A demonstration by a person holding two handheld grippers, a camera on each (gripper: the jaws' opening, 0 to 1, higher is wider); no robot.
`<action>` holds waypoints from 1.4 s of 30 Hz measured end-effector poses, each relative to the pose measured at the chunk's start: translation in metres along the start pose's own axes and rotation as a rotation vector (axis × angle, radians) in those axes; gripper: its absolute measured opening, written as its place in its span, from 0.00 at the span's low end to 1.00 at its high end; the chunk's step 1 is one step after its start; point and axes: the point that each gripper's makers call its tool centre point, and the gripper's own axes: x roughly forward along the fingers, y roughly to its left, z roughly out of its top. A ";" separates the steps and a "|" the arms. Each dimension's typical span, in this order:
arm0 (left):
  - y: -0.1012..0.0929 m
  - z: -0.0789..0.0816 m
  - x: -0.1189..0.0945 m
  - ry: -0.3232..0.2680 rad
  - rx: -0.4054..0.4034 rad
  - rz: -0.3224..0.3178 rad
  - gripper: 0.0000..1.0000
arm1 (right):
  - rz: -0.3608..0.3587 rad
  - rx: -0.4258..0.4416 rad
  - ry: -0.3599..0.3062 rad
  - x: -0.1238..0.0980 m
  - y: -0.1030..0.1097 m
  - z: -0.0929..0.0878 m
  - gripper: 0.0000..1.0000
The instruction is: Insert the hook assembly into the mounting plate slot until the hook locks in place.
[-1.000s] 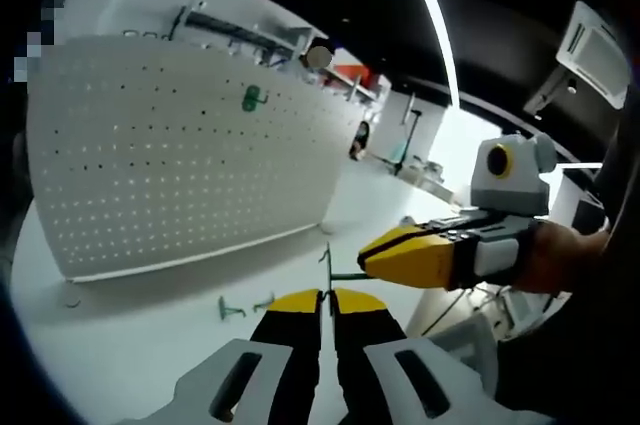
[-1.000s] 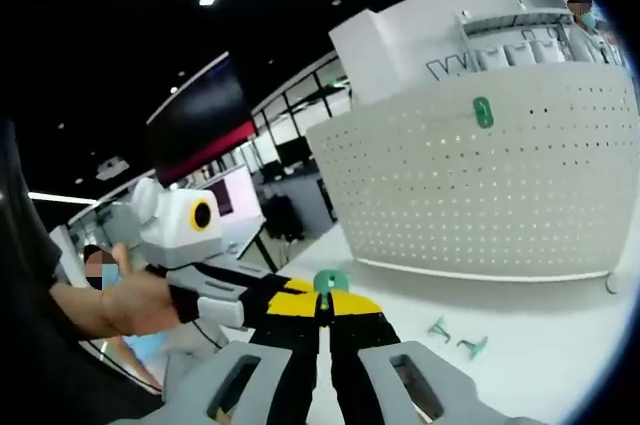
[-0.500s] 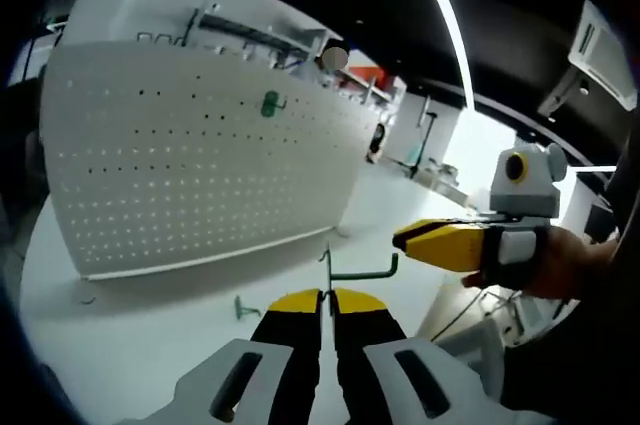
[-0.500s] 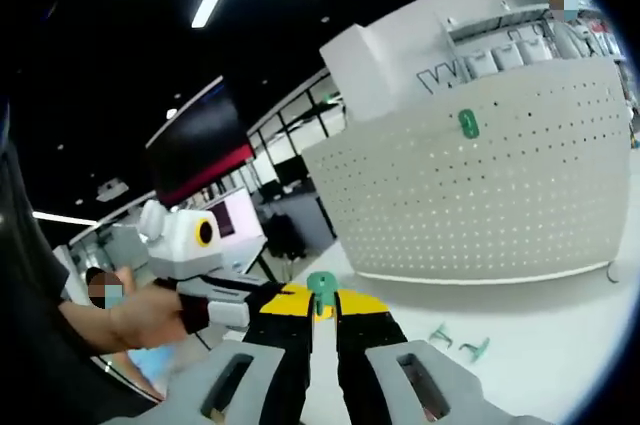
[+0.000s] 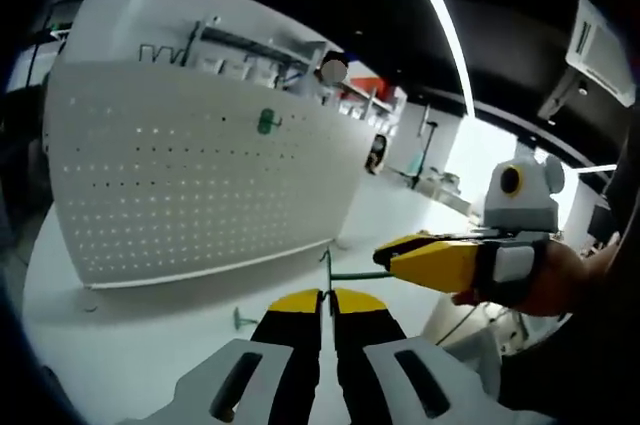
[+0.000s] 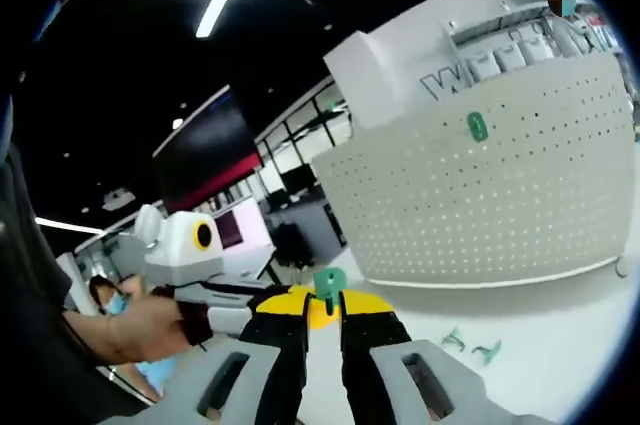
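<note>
Since half a second ago the right gripper (image 5: 392, 257) has closed back in on the left gripper (image 5: 327, 297) in the left gripper view: its yellow tips, then clear of the hook's (image 5: 352, 274) far end, now sit over that end of the green wire. In the right gripper view the green plate (image 6: 328, 285) has gone from upright between the tips to slightly tilted, and the left gripper (image 6: 268, 297) is nearer, with its yellow tip just beside the plate. The left gripper's fingers (image 5: 300, 302) are narrow, pinched on the hook's upright stem at their tips; the hook's long arm runs out sideways from there toward the right gripper. The right gripper's (image 6: 324, 303) fingers (image 6: 365, 304) are also narrow, holding the small plate, which stands up just past their tips. Whether hook and plate already touch cannot be told. Beyond both stands the white pegboard (image 5: 190, 185) on the desk (image 5: 150, 345), with one green hook (image 5: 265, 123) already hung high on it, and loose green hooks (image 6: 472, 345) lie on the desk near its foot.
</note>
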 end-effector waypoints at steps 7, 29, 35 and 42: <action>-0.010 0.007 0.001 -0.035 0.008 -0.003 0.03 | 0.002 0.029 -0.011 0.001 -0.001 -0.001 0.06; -0.021 0.020 0.000 -0.033 0.166 0.025 0.03 | 0.008 0.190 -0.067 0.002 -0.002 0.010 0.04; -0.019 0.018 0.002 -0.017 0.187 0.029 0.03 | -0.011 0.193 -0.055 0.002 -0.003 0.007 0.03; -0.019 0.015 0.003 -0.002 0.218 0.037 0.03 | -0.034 0.154 -0.044 0.000 -0.006 0.005 0.01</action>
